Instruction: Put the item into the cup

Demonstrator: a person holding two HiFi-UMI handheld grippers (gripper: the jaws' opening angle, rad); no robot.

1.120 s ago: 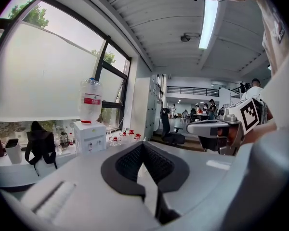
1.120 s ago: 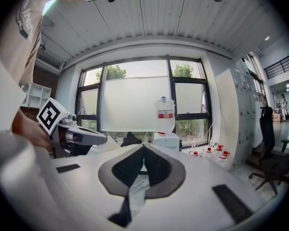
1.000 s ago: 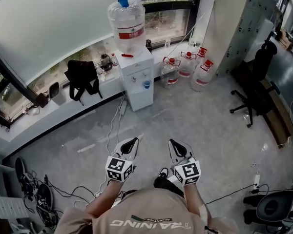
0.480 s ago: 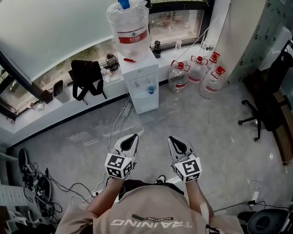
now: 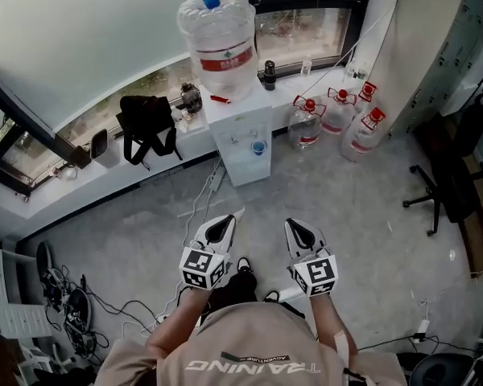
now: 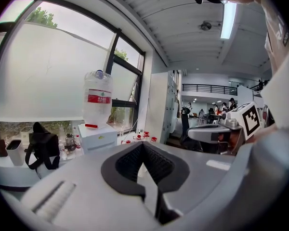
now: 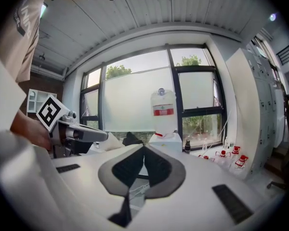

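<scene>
Both the left gripper [image 5: 228, 220] and the right gripper [image 5: 293, 224] are clenched and empty. A small blue cup [image 5: 258, 146] sits in the water dispenser [image 5: 243, 127], well apart. No item shows, so I would first go nearer and find it.

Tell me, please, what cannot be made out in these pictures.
Blue cup at the dispenser: head view, too small to see inside.
Item for it: none recognisable; left claw and right claw are shut, empty.
Office chair: head view, cut by right edge.
</scene>
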